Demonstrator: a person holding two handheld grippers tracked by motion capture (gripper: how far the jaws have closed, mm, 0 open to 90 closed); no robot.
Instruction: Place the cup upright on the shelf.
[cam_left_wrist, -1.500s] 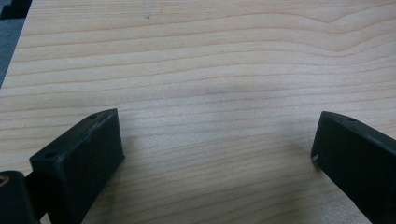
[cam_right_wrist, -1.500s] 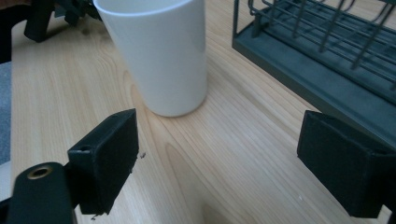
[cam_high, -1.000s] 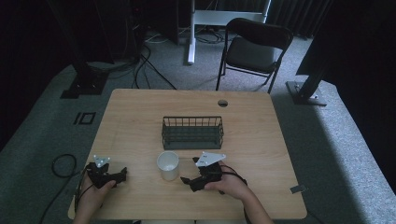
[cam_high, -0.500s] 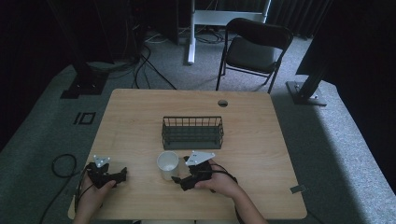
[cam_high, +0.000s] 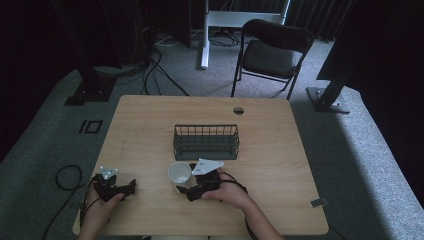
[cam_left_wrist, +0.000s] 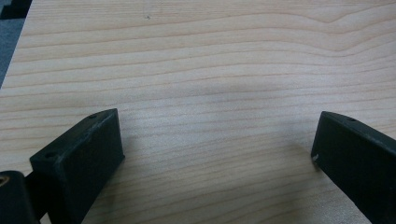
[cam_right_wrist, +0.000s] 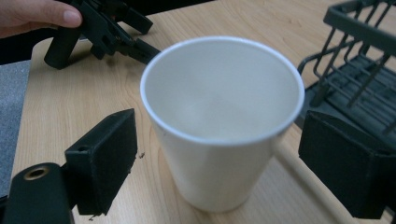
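A white foam cup (cam_high: 179, 173) (cam_right_wrist: 219, 121) stands upright and empty on the wooden table (cam_high: 150, 120), in front of a black wire basket (cam_high: 205, 141) (cam_right_wrist: 359, 70). My right gripper (cam_high: 184, 187) (cam_right_wrist: 224, 163) is open, its two jaws on either side of the cup and apart from its wall. My left gripper (cam_high: 131, 186) (cam_left_wrist: 215, 149) rests open near the table's front left corner, with bare wood between its jaws. The right gripper view also shows the left gripper (cam_right_wrist: 100, 30) farther off, held by a hand (cam_right_wrist: 39, 14).
A cable hole (cam_high: 238, 110) pierces the table's far edge. A black folding chair (cam_high: 272, 52) stands behind the table. A wooden stick-like piece (cam_right_wrist: 308, 182) lies beside the cup near the basket. A cable loop (cam_high: 65, 176) lies on the floor at left.
My right gripper has moved left toward the cup, so that its jaws now flank it. The left gripper has stayed put.
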